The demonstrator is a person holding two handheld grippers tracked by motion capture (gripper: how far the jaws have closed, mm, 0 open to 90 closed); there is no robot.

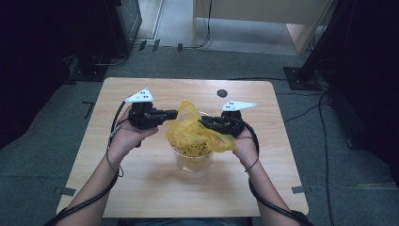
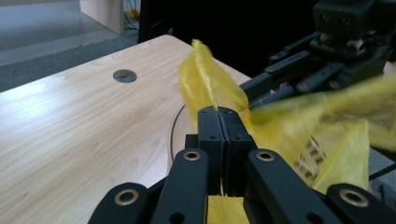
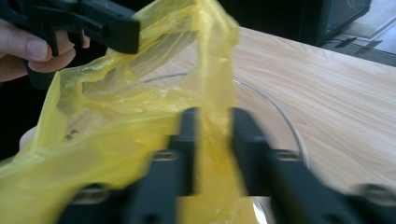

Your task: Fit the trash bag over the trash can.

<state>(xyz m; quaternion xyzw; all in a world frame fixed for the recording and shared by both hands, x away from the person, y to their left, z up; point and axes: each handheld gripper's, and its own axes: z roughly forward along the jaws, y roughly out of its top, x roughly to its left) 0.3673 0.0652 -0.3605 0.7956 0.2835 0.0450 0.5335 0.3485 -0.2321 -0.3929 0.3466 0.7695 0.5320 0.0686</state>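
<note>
Because the thin yellow plastic bag [image 1: 195, 129] draped over a clear glass bowl [image 1: 193, 160] mid-surface is light, limp and slippery, grip its edges: left hand-held gripper [image 2: 218, 122] pinches it closed; right hand-held gripper [image 3: 212, 126] straddles a strip, jaws parted.

Lighting is even and overhead on the table [image 1: 141, 179]; the surroundings fall to near black. A soft shadow lies below the clear container [image 1: 193, 162]. In the right gripper view the near jaws are motion-blurred. In the left gripper view the yellow bag [image 2: 327, 116] beyond the jaws smears.
</note>
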